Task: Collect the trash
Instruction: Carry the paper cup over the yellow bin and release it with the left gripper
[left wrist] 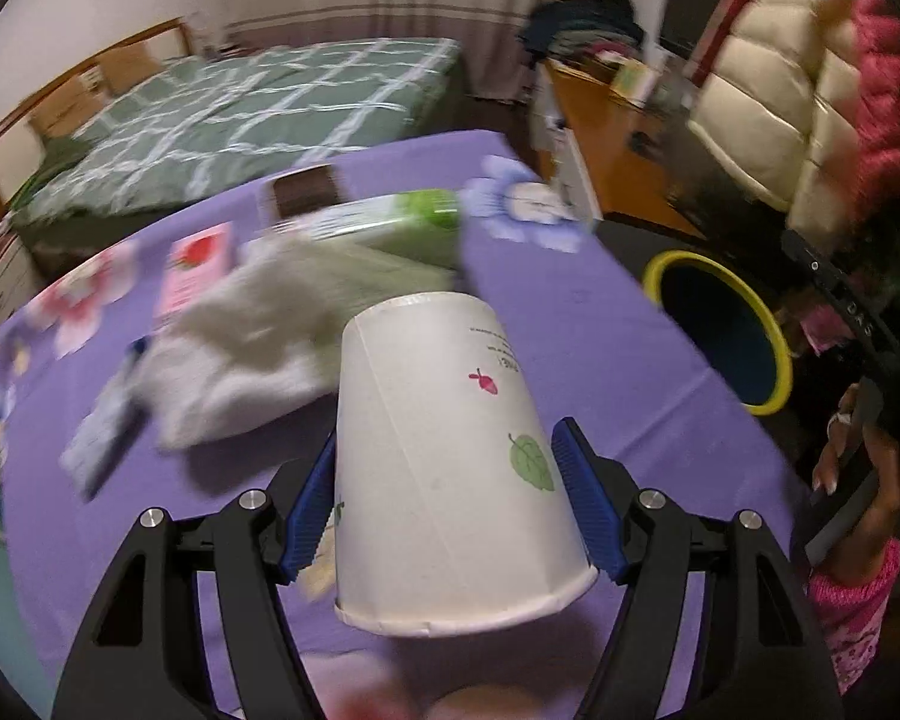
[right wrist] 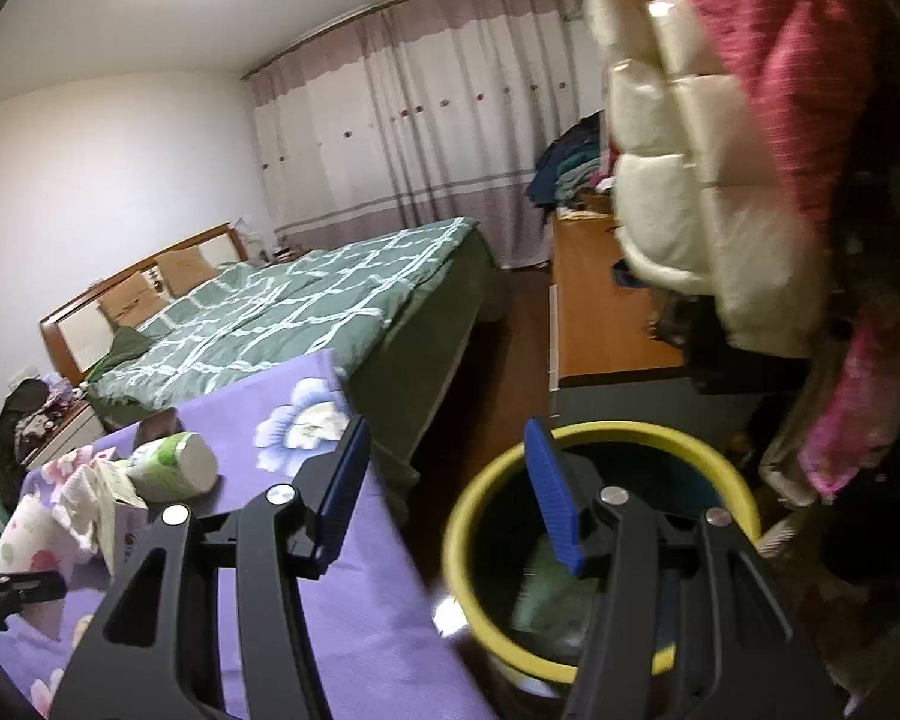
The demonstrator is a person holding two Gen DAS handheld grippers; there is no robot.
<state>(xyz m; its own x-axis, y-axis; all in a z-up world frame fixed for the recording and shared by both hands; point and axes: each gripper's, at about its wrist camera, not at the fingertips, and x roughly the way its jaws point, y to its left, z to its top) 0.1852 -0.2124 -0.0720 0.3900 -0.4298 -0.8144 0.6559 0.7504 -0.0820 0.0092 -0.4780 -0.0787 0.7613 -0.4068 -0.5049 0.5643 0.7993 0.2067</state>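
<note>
Left gripper [left wrist: 450,492] pinches an upturned paper cup [left wrist: 450,462] above the purple floral tablecloth [left wrist: 600,324]; right gripper [right wrist: 447,495] hangs with fingers spread and nothing between them.

The cup, printed with a green leaf and a small red fruit, sits base-away between the blue pads [left wrist: 585,501], which press its sides. Behind it on the table lie a crumpled white tissue [left wrist: 240,360], a green-and-white tissue pack [left wrist: 390,219] and a pink card [left wrist: 195,273]. The yellow-rimmed trash bin [right wrist: 594,540] stands just beside the table edge, under the right gripper, with some trash inside.
</note>
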